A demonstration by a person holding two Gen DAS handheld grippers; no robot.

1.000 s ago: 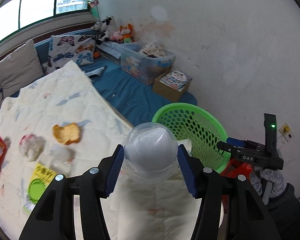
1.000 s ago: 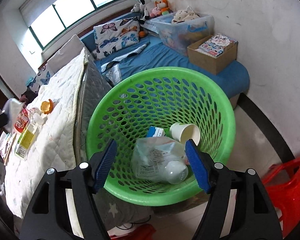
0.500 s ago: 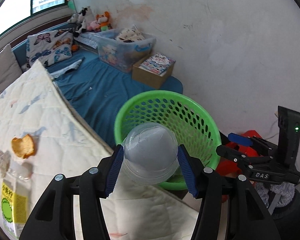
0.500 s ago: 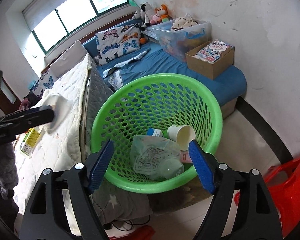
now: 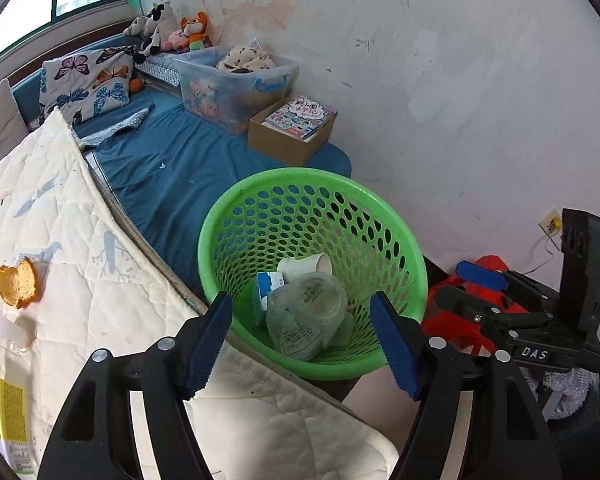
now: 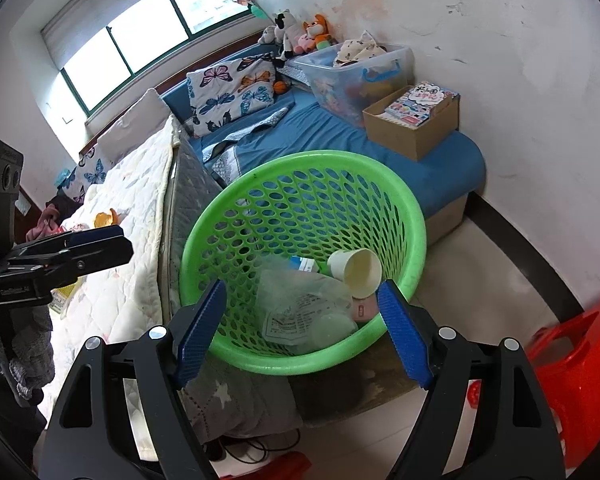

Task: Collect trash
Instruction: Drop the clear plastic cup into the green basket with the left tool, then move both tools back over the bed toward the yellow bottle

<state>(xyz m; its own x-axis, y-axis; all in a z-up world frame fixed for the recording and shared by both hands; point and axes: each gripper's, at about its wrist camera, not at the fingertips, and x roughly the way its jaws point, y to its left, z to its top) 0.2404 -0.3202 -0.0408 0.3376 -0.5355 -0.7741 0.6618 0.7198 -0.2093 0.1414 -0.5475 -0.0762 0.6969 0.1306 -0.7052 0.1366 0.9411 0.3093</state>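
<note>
My left gripper [image 5: 299,300] hangs over the near rim of the green basket [image 5: 312,172], its jaws opening with nothing between them. Below it, inside the basket, a clear dome lid [image 5: 316,296] rests on a clear plastic bag [image 5: 296,332], beside a paper cup [image 5: 304,266] and a blue-white carton [image 5: 268,288]. My right gripper [image 6: 302,284] is open and empty above the front rim of the same basket [image 6: 300,158], where the cup [image 6: 356,268] and bag [image 6: 300,312] show again. On the white quilt lie an orange peel [image 5: 18,282] and a yellow-labelled bottle [image 5: 0,392].
The basket stands on the floor between the quilted mattress [image 5: 80,240] and the white wall. A red stool [image 6: 572,360] is to its right. A cardboard box of books [image 5: 292,132] and a clear storage bin [image 5: 236,84] sit on the blue bed behind.
The left gripper carried the dome lid from over the quilt to above the basket, then its jaws widened and the lid dropped in. The right gripper widened a little.
</note>
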